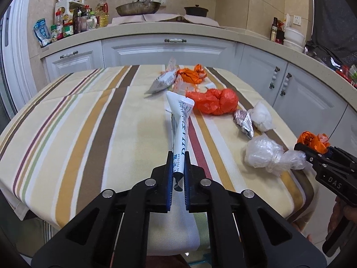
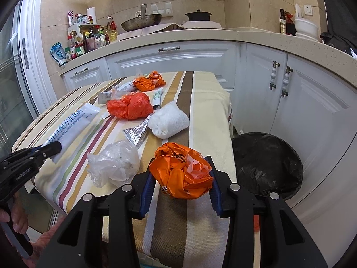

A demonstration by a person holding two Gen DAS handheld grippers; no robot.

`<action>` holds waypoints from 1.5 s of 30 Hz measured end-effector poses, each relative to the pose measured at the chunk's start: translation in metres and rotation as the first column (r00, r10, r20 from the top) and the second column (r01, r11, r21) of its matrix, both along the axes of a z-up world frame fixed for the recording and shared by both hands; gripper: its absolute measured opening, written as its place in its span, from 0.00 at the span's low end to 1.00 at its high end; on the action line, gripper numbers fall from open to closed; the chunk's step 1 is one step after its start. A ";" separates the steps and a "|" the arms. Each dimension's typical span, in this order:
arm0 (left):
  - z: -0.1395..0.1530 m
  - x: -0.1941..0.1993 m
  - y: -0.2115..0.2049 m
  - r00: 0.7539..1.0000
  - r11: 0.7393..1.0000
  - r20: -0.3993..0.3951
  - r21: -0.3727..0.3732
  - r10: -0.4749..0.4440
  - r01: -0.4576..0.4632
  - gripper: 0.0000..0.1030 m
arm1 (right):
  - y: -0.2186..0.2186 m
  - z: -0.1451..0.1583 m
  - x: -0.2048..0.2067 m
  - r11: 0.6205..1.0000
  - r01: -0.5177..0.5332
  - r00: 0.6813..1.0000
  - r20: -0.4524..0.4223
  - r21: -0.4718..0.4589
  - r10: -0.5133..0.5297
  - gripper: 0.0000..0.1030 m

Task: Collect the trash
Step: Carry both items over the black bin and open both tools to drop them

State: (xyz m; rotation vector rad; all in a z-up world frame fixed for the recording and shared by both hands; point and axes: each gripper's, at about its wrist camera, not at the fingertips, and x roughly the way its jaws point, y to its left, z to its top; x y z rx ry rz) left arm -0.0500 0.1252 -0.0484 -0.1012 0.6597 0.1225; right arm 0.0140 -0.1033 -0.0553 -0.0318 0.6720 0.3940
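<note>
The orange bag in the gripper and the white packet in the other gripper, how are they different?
The orange bag is a crumpled, round ball; the white packet is long and flat with blue writing. The bag fills the right hand-held gripper, so its fingers stand wide; the packet is thin, so the left hand-held gripper is nearly closed on one end. Both are trash, each gripped above the striped table.
</note>
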 end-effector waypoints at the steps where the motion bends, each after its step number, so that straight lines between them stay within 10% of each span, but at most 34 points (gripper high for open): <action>1: 0.004 -0.002 0.000 1.000 1.000 0.011 0.003 0.001 -0.001 0.07 | -0.001 0.002 -0.001 1.000 0.004 1.000 0.007 0.001 -0.004 0.41; 16: 0.044 0.027 -0.056 0.980 0.986 0.108 0.019 -0.168 0.167 0.07 | -0.053 0.024 0.009 0.985 0.170 0.982 0.093 -0.021 -0.167 0.41; 36: 0.011 0.166 -0.232 0.899 0.900 -0.093 0.045 -0.428 0.434 0.08 | -0.143 0.008 0.093 0.937 0.350 0.933 0.088 0.002 -0.348 0.41; 45: 0.005 0.201 -0.255 0.914 0.915 -0.104 0.056 -0.392 0.399 0.44 | -0.163 -0.010 0.130 0.924 0.383 0.922 0.058 0.021 -0.383 0.58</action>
